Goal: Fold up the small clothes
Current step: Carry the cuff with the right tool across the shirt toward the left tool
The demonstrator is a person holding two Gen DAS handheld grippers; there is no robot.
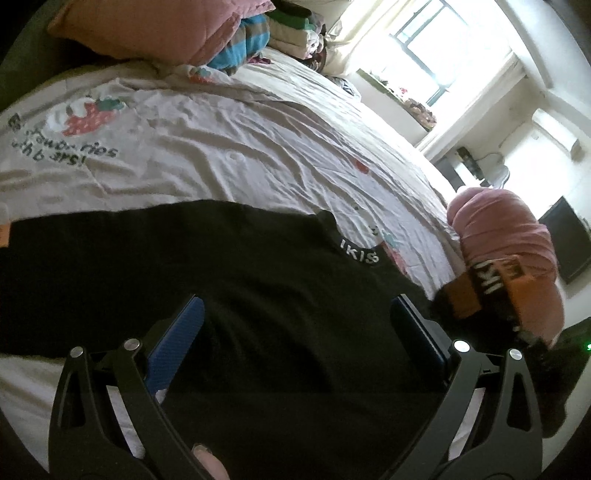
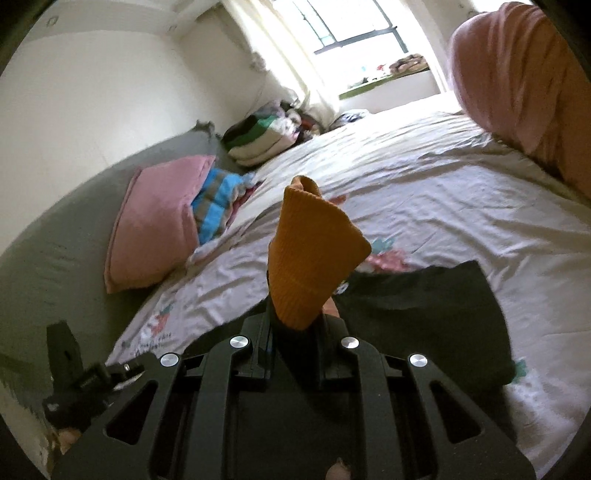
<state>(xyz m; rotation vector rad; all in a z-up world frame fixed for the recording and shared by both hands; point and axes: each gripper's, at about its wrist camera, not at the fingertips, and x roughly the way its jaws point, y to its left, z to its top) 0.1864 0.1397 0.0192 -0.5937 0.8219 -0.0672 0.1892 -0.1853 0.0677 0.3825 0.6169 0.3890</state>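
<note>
The black garment [image 1: 207,266] lies spread on the bed [image 1: 258,155]. The left gripper [image 1: 295,325] hovers over it, fingers apart. The right gripper [image 2: 295,332] clamps its orange cuff [image 2: 314,251], lifted, probably to fold the sleeve inward.

A home bedroom. A bed [image 2: 424,192] fills the room, covered by a pale sheet [image 1: 229,147] printed with strawberries and lettering. At the bed's head lie a pink pillow [image 2: 155,225] and a striped blue blanket [image 2: 216,206]; further along that side sits a pile of folded clothes [image 2: 258,138]. Beyond the bed's far end a bright window [image 2: 354,26] stands above a sill [image 2: 388,79] holding small items. Plain white walls [image 2: 92,88] enclose the bed.
</note>
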